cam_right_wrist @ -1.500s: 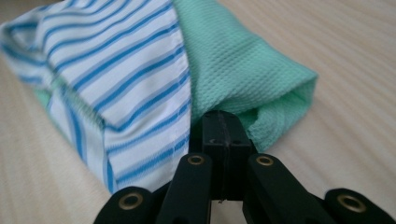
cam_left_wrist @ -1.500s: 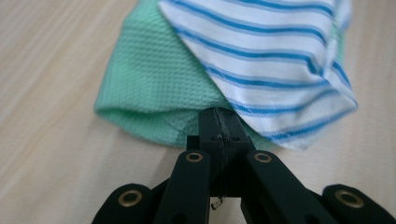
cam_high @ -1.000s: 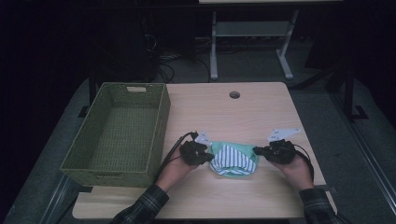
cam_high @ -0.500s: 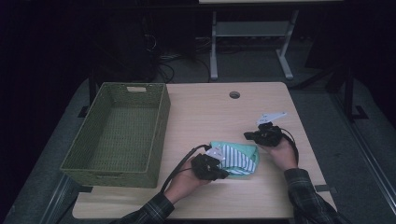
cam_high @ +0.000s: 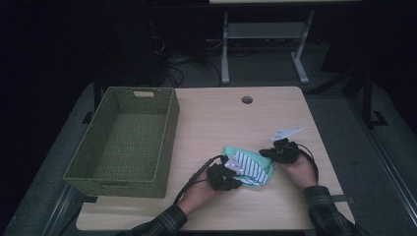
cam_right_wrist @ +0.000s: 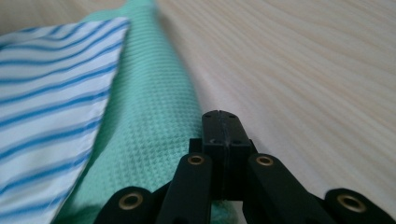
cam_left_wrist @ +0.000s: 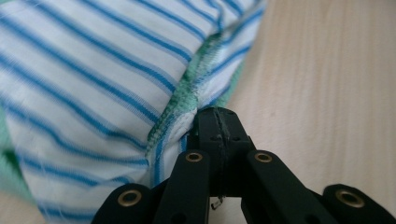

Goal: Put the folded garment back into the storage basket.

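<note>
A small cloth [cam_high: 248, 164] is being held at two sides. It is lying on the desk [cam_high: 221, 118], to the right of the green basket [cam_high: 167, 142], near the basket's front corner. The cloth is green, with white and blue stripes on top.

The left gripper [cam_left_wrist: 218, 114] is being kept on the side of the cloth that is nearer the basket. Its jaws are being pressed together, and the striped edge is being pinched at the seam. The right gripper [cam_right_wrist: 220, 116] is being kept on the side of the cloth that is farther from the basket. Its jaws are being pressed together too, right at the green edge. Whether the green edge is really being caught there cannot be told.

It looks as if the cloth is being folded or made ready for a lift. To do this well, both edges are best being gripped firmly, so nothing slips out. The two sides are best being moved together and slowly, so the folded shape is not being pulled apart. If the cloth is being taken to the basket, it is best being lifted high enough to clear the basket's rim.

Farther back, the inside of the basket is being left free. Behind the basket's far right corner, a small round hole [cam_high: 247, 100] is being seen in the desk.
</note>
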### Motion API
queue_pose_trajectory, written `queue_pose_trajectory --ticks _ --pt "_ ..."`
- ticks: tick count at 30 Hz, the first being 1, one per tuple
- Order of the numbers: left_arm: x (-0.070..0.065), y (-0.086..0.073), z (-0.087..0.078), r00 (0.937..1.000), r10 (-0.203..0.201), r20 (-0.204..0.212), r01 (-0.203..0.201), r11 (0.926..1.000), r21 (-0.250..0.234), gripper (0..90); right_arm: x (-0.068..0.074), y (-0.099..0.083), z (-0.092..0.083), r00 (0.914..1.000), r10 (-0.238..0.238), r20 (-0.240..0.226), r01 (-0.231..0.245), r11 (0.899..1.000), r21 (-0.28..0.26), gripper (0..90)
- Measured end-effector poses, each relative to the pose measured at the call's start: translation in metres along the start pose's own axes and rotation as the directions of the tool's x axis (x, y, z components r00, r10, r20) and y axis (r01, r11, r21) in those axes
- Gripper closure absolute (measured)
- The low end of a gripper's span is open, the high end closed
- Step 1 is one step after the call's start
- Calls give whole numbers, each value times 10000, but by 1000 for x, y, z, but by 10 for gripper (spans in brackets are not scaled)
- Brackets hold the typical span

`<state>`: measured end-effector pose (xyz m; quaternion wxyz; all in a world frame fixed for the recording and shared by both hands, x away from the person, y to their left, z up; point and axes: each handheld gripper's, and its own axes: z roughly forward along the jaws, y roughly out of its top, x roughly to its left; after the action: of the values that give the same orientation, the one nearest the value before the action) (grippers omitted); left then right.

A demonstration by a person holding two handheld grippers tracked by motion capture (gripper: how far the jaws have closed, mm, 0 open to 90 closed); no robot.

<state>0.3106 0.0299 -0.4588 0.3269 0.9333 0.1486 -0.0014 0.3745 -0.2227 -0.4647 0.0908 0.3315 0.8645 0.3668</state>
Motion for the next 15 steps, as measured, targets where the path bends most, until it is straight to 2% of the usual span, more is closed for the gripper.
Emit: queue_pose_trajectory --ticks 7,8,11,12,14,15 --pt "14 -8 -10 9985 -273 -467 273 9996 -24 893 16 -6 -8 9996 -236 -167 237 9997 22 900" --pt "18 -9 -12 9983 -197 -550 200 9998 56 893 19 -6 -9 9995 -245 -199 246 9997 51 900" --pt "24 -13 -15 9959 -550 -721 542 9984 -128 893 28 -10 -13 9990 -336 -291 338 9994 67 900" --pt "27 -14 -18 9957 -475 -801 472 9989 -51 893 30 -11 -14 9986 -432 -307 434 9990 59 900" --pt "32 -16 -20 9940 -635 -885 629 9980 -96 893 35 -14 -17 9981 -471 -402 473 9989 46 900" --pt "35 -17 -21 9932 -635 -981 641 9979 36 892 38 -16 -18 9978 -472 -475 475 9989 53 900"
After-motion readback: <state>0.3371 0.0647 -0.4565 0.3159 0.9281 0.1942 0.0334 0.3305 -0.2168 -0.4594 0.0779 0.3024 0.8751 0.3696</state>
